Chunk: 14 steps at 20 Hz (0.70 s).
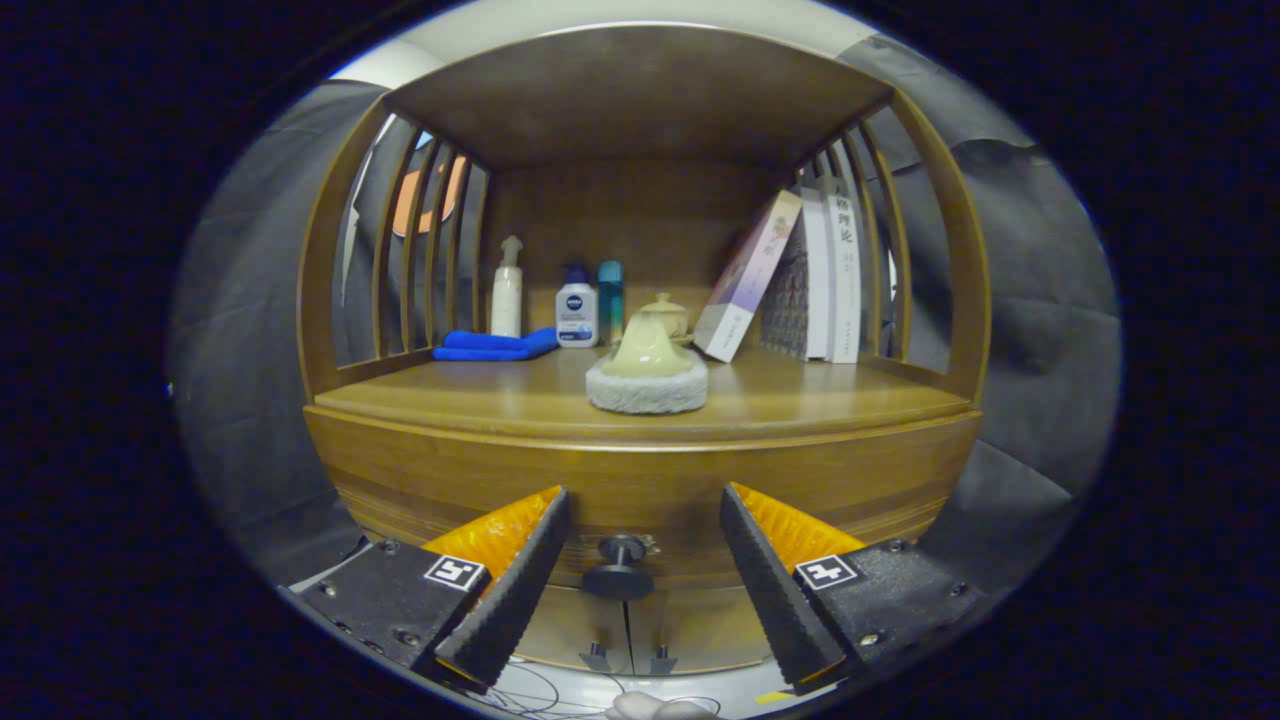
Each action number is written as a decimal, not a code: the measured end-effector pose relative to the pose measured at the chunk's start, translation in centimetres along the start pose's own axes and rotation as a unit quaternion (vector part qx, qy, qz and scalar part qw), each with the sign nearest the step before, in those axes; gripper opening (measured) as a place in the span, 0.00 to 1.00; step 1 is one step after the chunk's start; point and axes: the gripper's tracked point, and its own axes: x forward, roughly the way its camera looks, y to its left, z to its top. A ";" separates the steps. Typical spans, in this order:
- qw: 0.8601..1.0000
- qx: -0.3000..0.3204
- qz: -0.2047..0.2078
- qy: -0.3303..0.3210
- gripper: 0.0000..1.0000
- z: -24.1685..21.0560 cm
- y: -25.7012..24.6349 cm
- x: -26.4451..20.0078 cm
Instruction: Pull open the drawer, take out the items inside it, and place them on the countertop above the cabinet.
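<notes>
Drawer (pixel 640 490) sits shut in the front of the wooden cabinet (pixel 330 300), its dark round knob (pixel 620 567) straight ahead of us, between our two fingers and a little beyond their tips. Our gripper (pixel 645 525) has its jaws spread wide, holding nothing and touching nothing; the black ridged pads (pixel 515 590) flank the knob with a clear gap on each side.

Above the drawer we see the countertop (pixel 800 400), a smooth brown desk surface roofed over and fenced at both sides by curved wooden slats. Near its front edge stands a cream bell-shaped piece on a grey fuzzy base (pixel 647 375). Behind it we make out a small cream lidded pot (pixel 667 315), a white-and-blue bottle (pixel 577 308), a teal bottle (pixel 610 298) and a white pump bottle (pixel 507 288), with a folded blue cloth (pixel 497 346) lying beside them. Books (pixel 815 275) stand at the other side, one leaning against the rest.

Below the drawer, two cabinet doors (pixel 630 625) meet at a centre seam, each with a small dark handle. Grey cloth hangs around the cabinet on both sides.
</notes>
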 end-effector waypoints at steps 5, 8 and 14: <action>0.999 0.019 0.009 -0.040 0.98 5.3 -1.1 -6.1; 0.997 0.012 0.024 -0.077 0.98 8.5 -1.2 -10.8; 0.990 -0.016 0.027 -0.134 0.98 12.1 -3.0 -19.4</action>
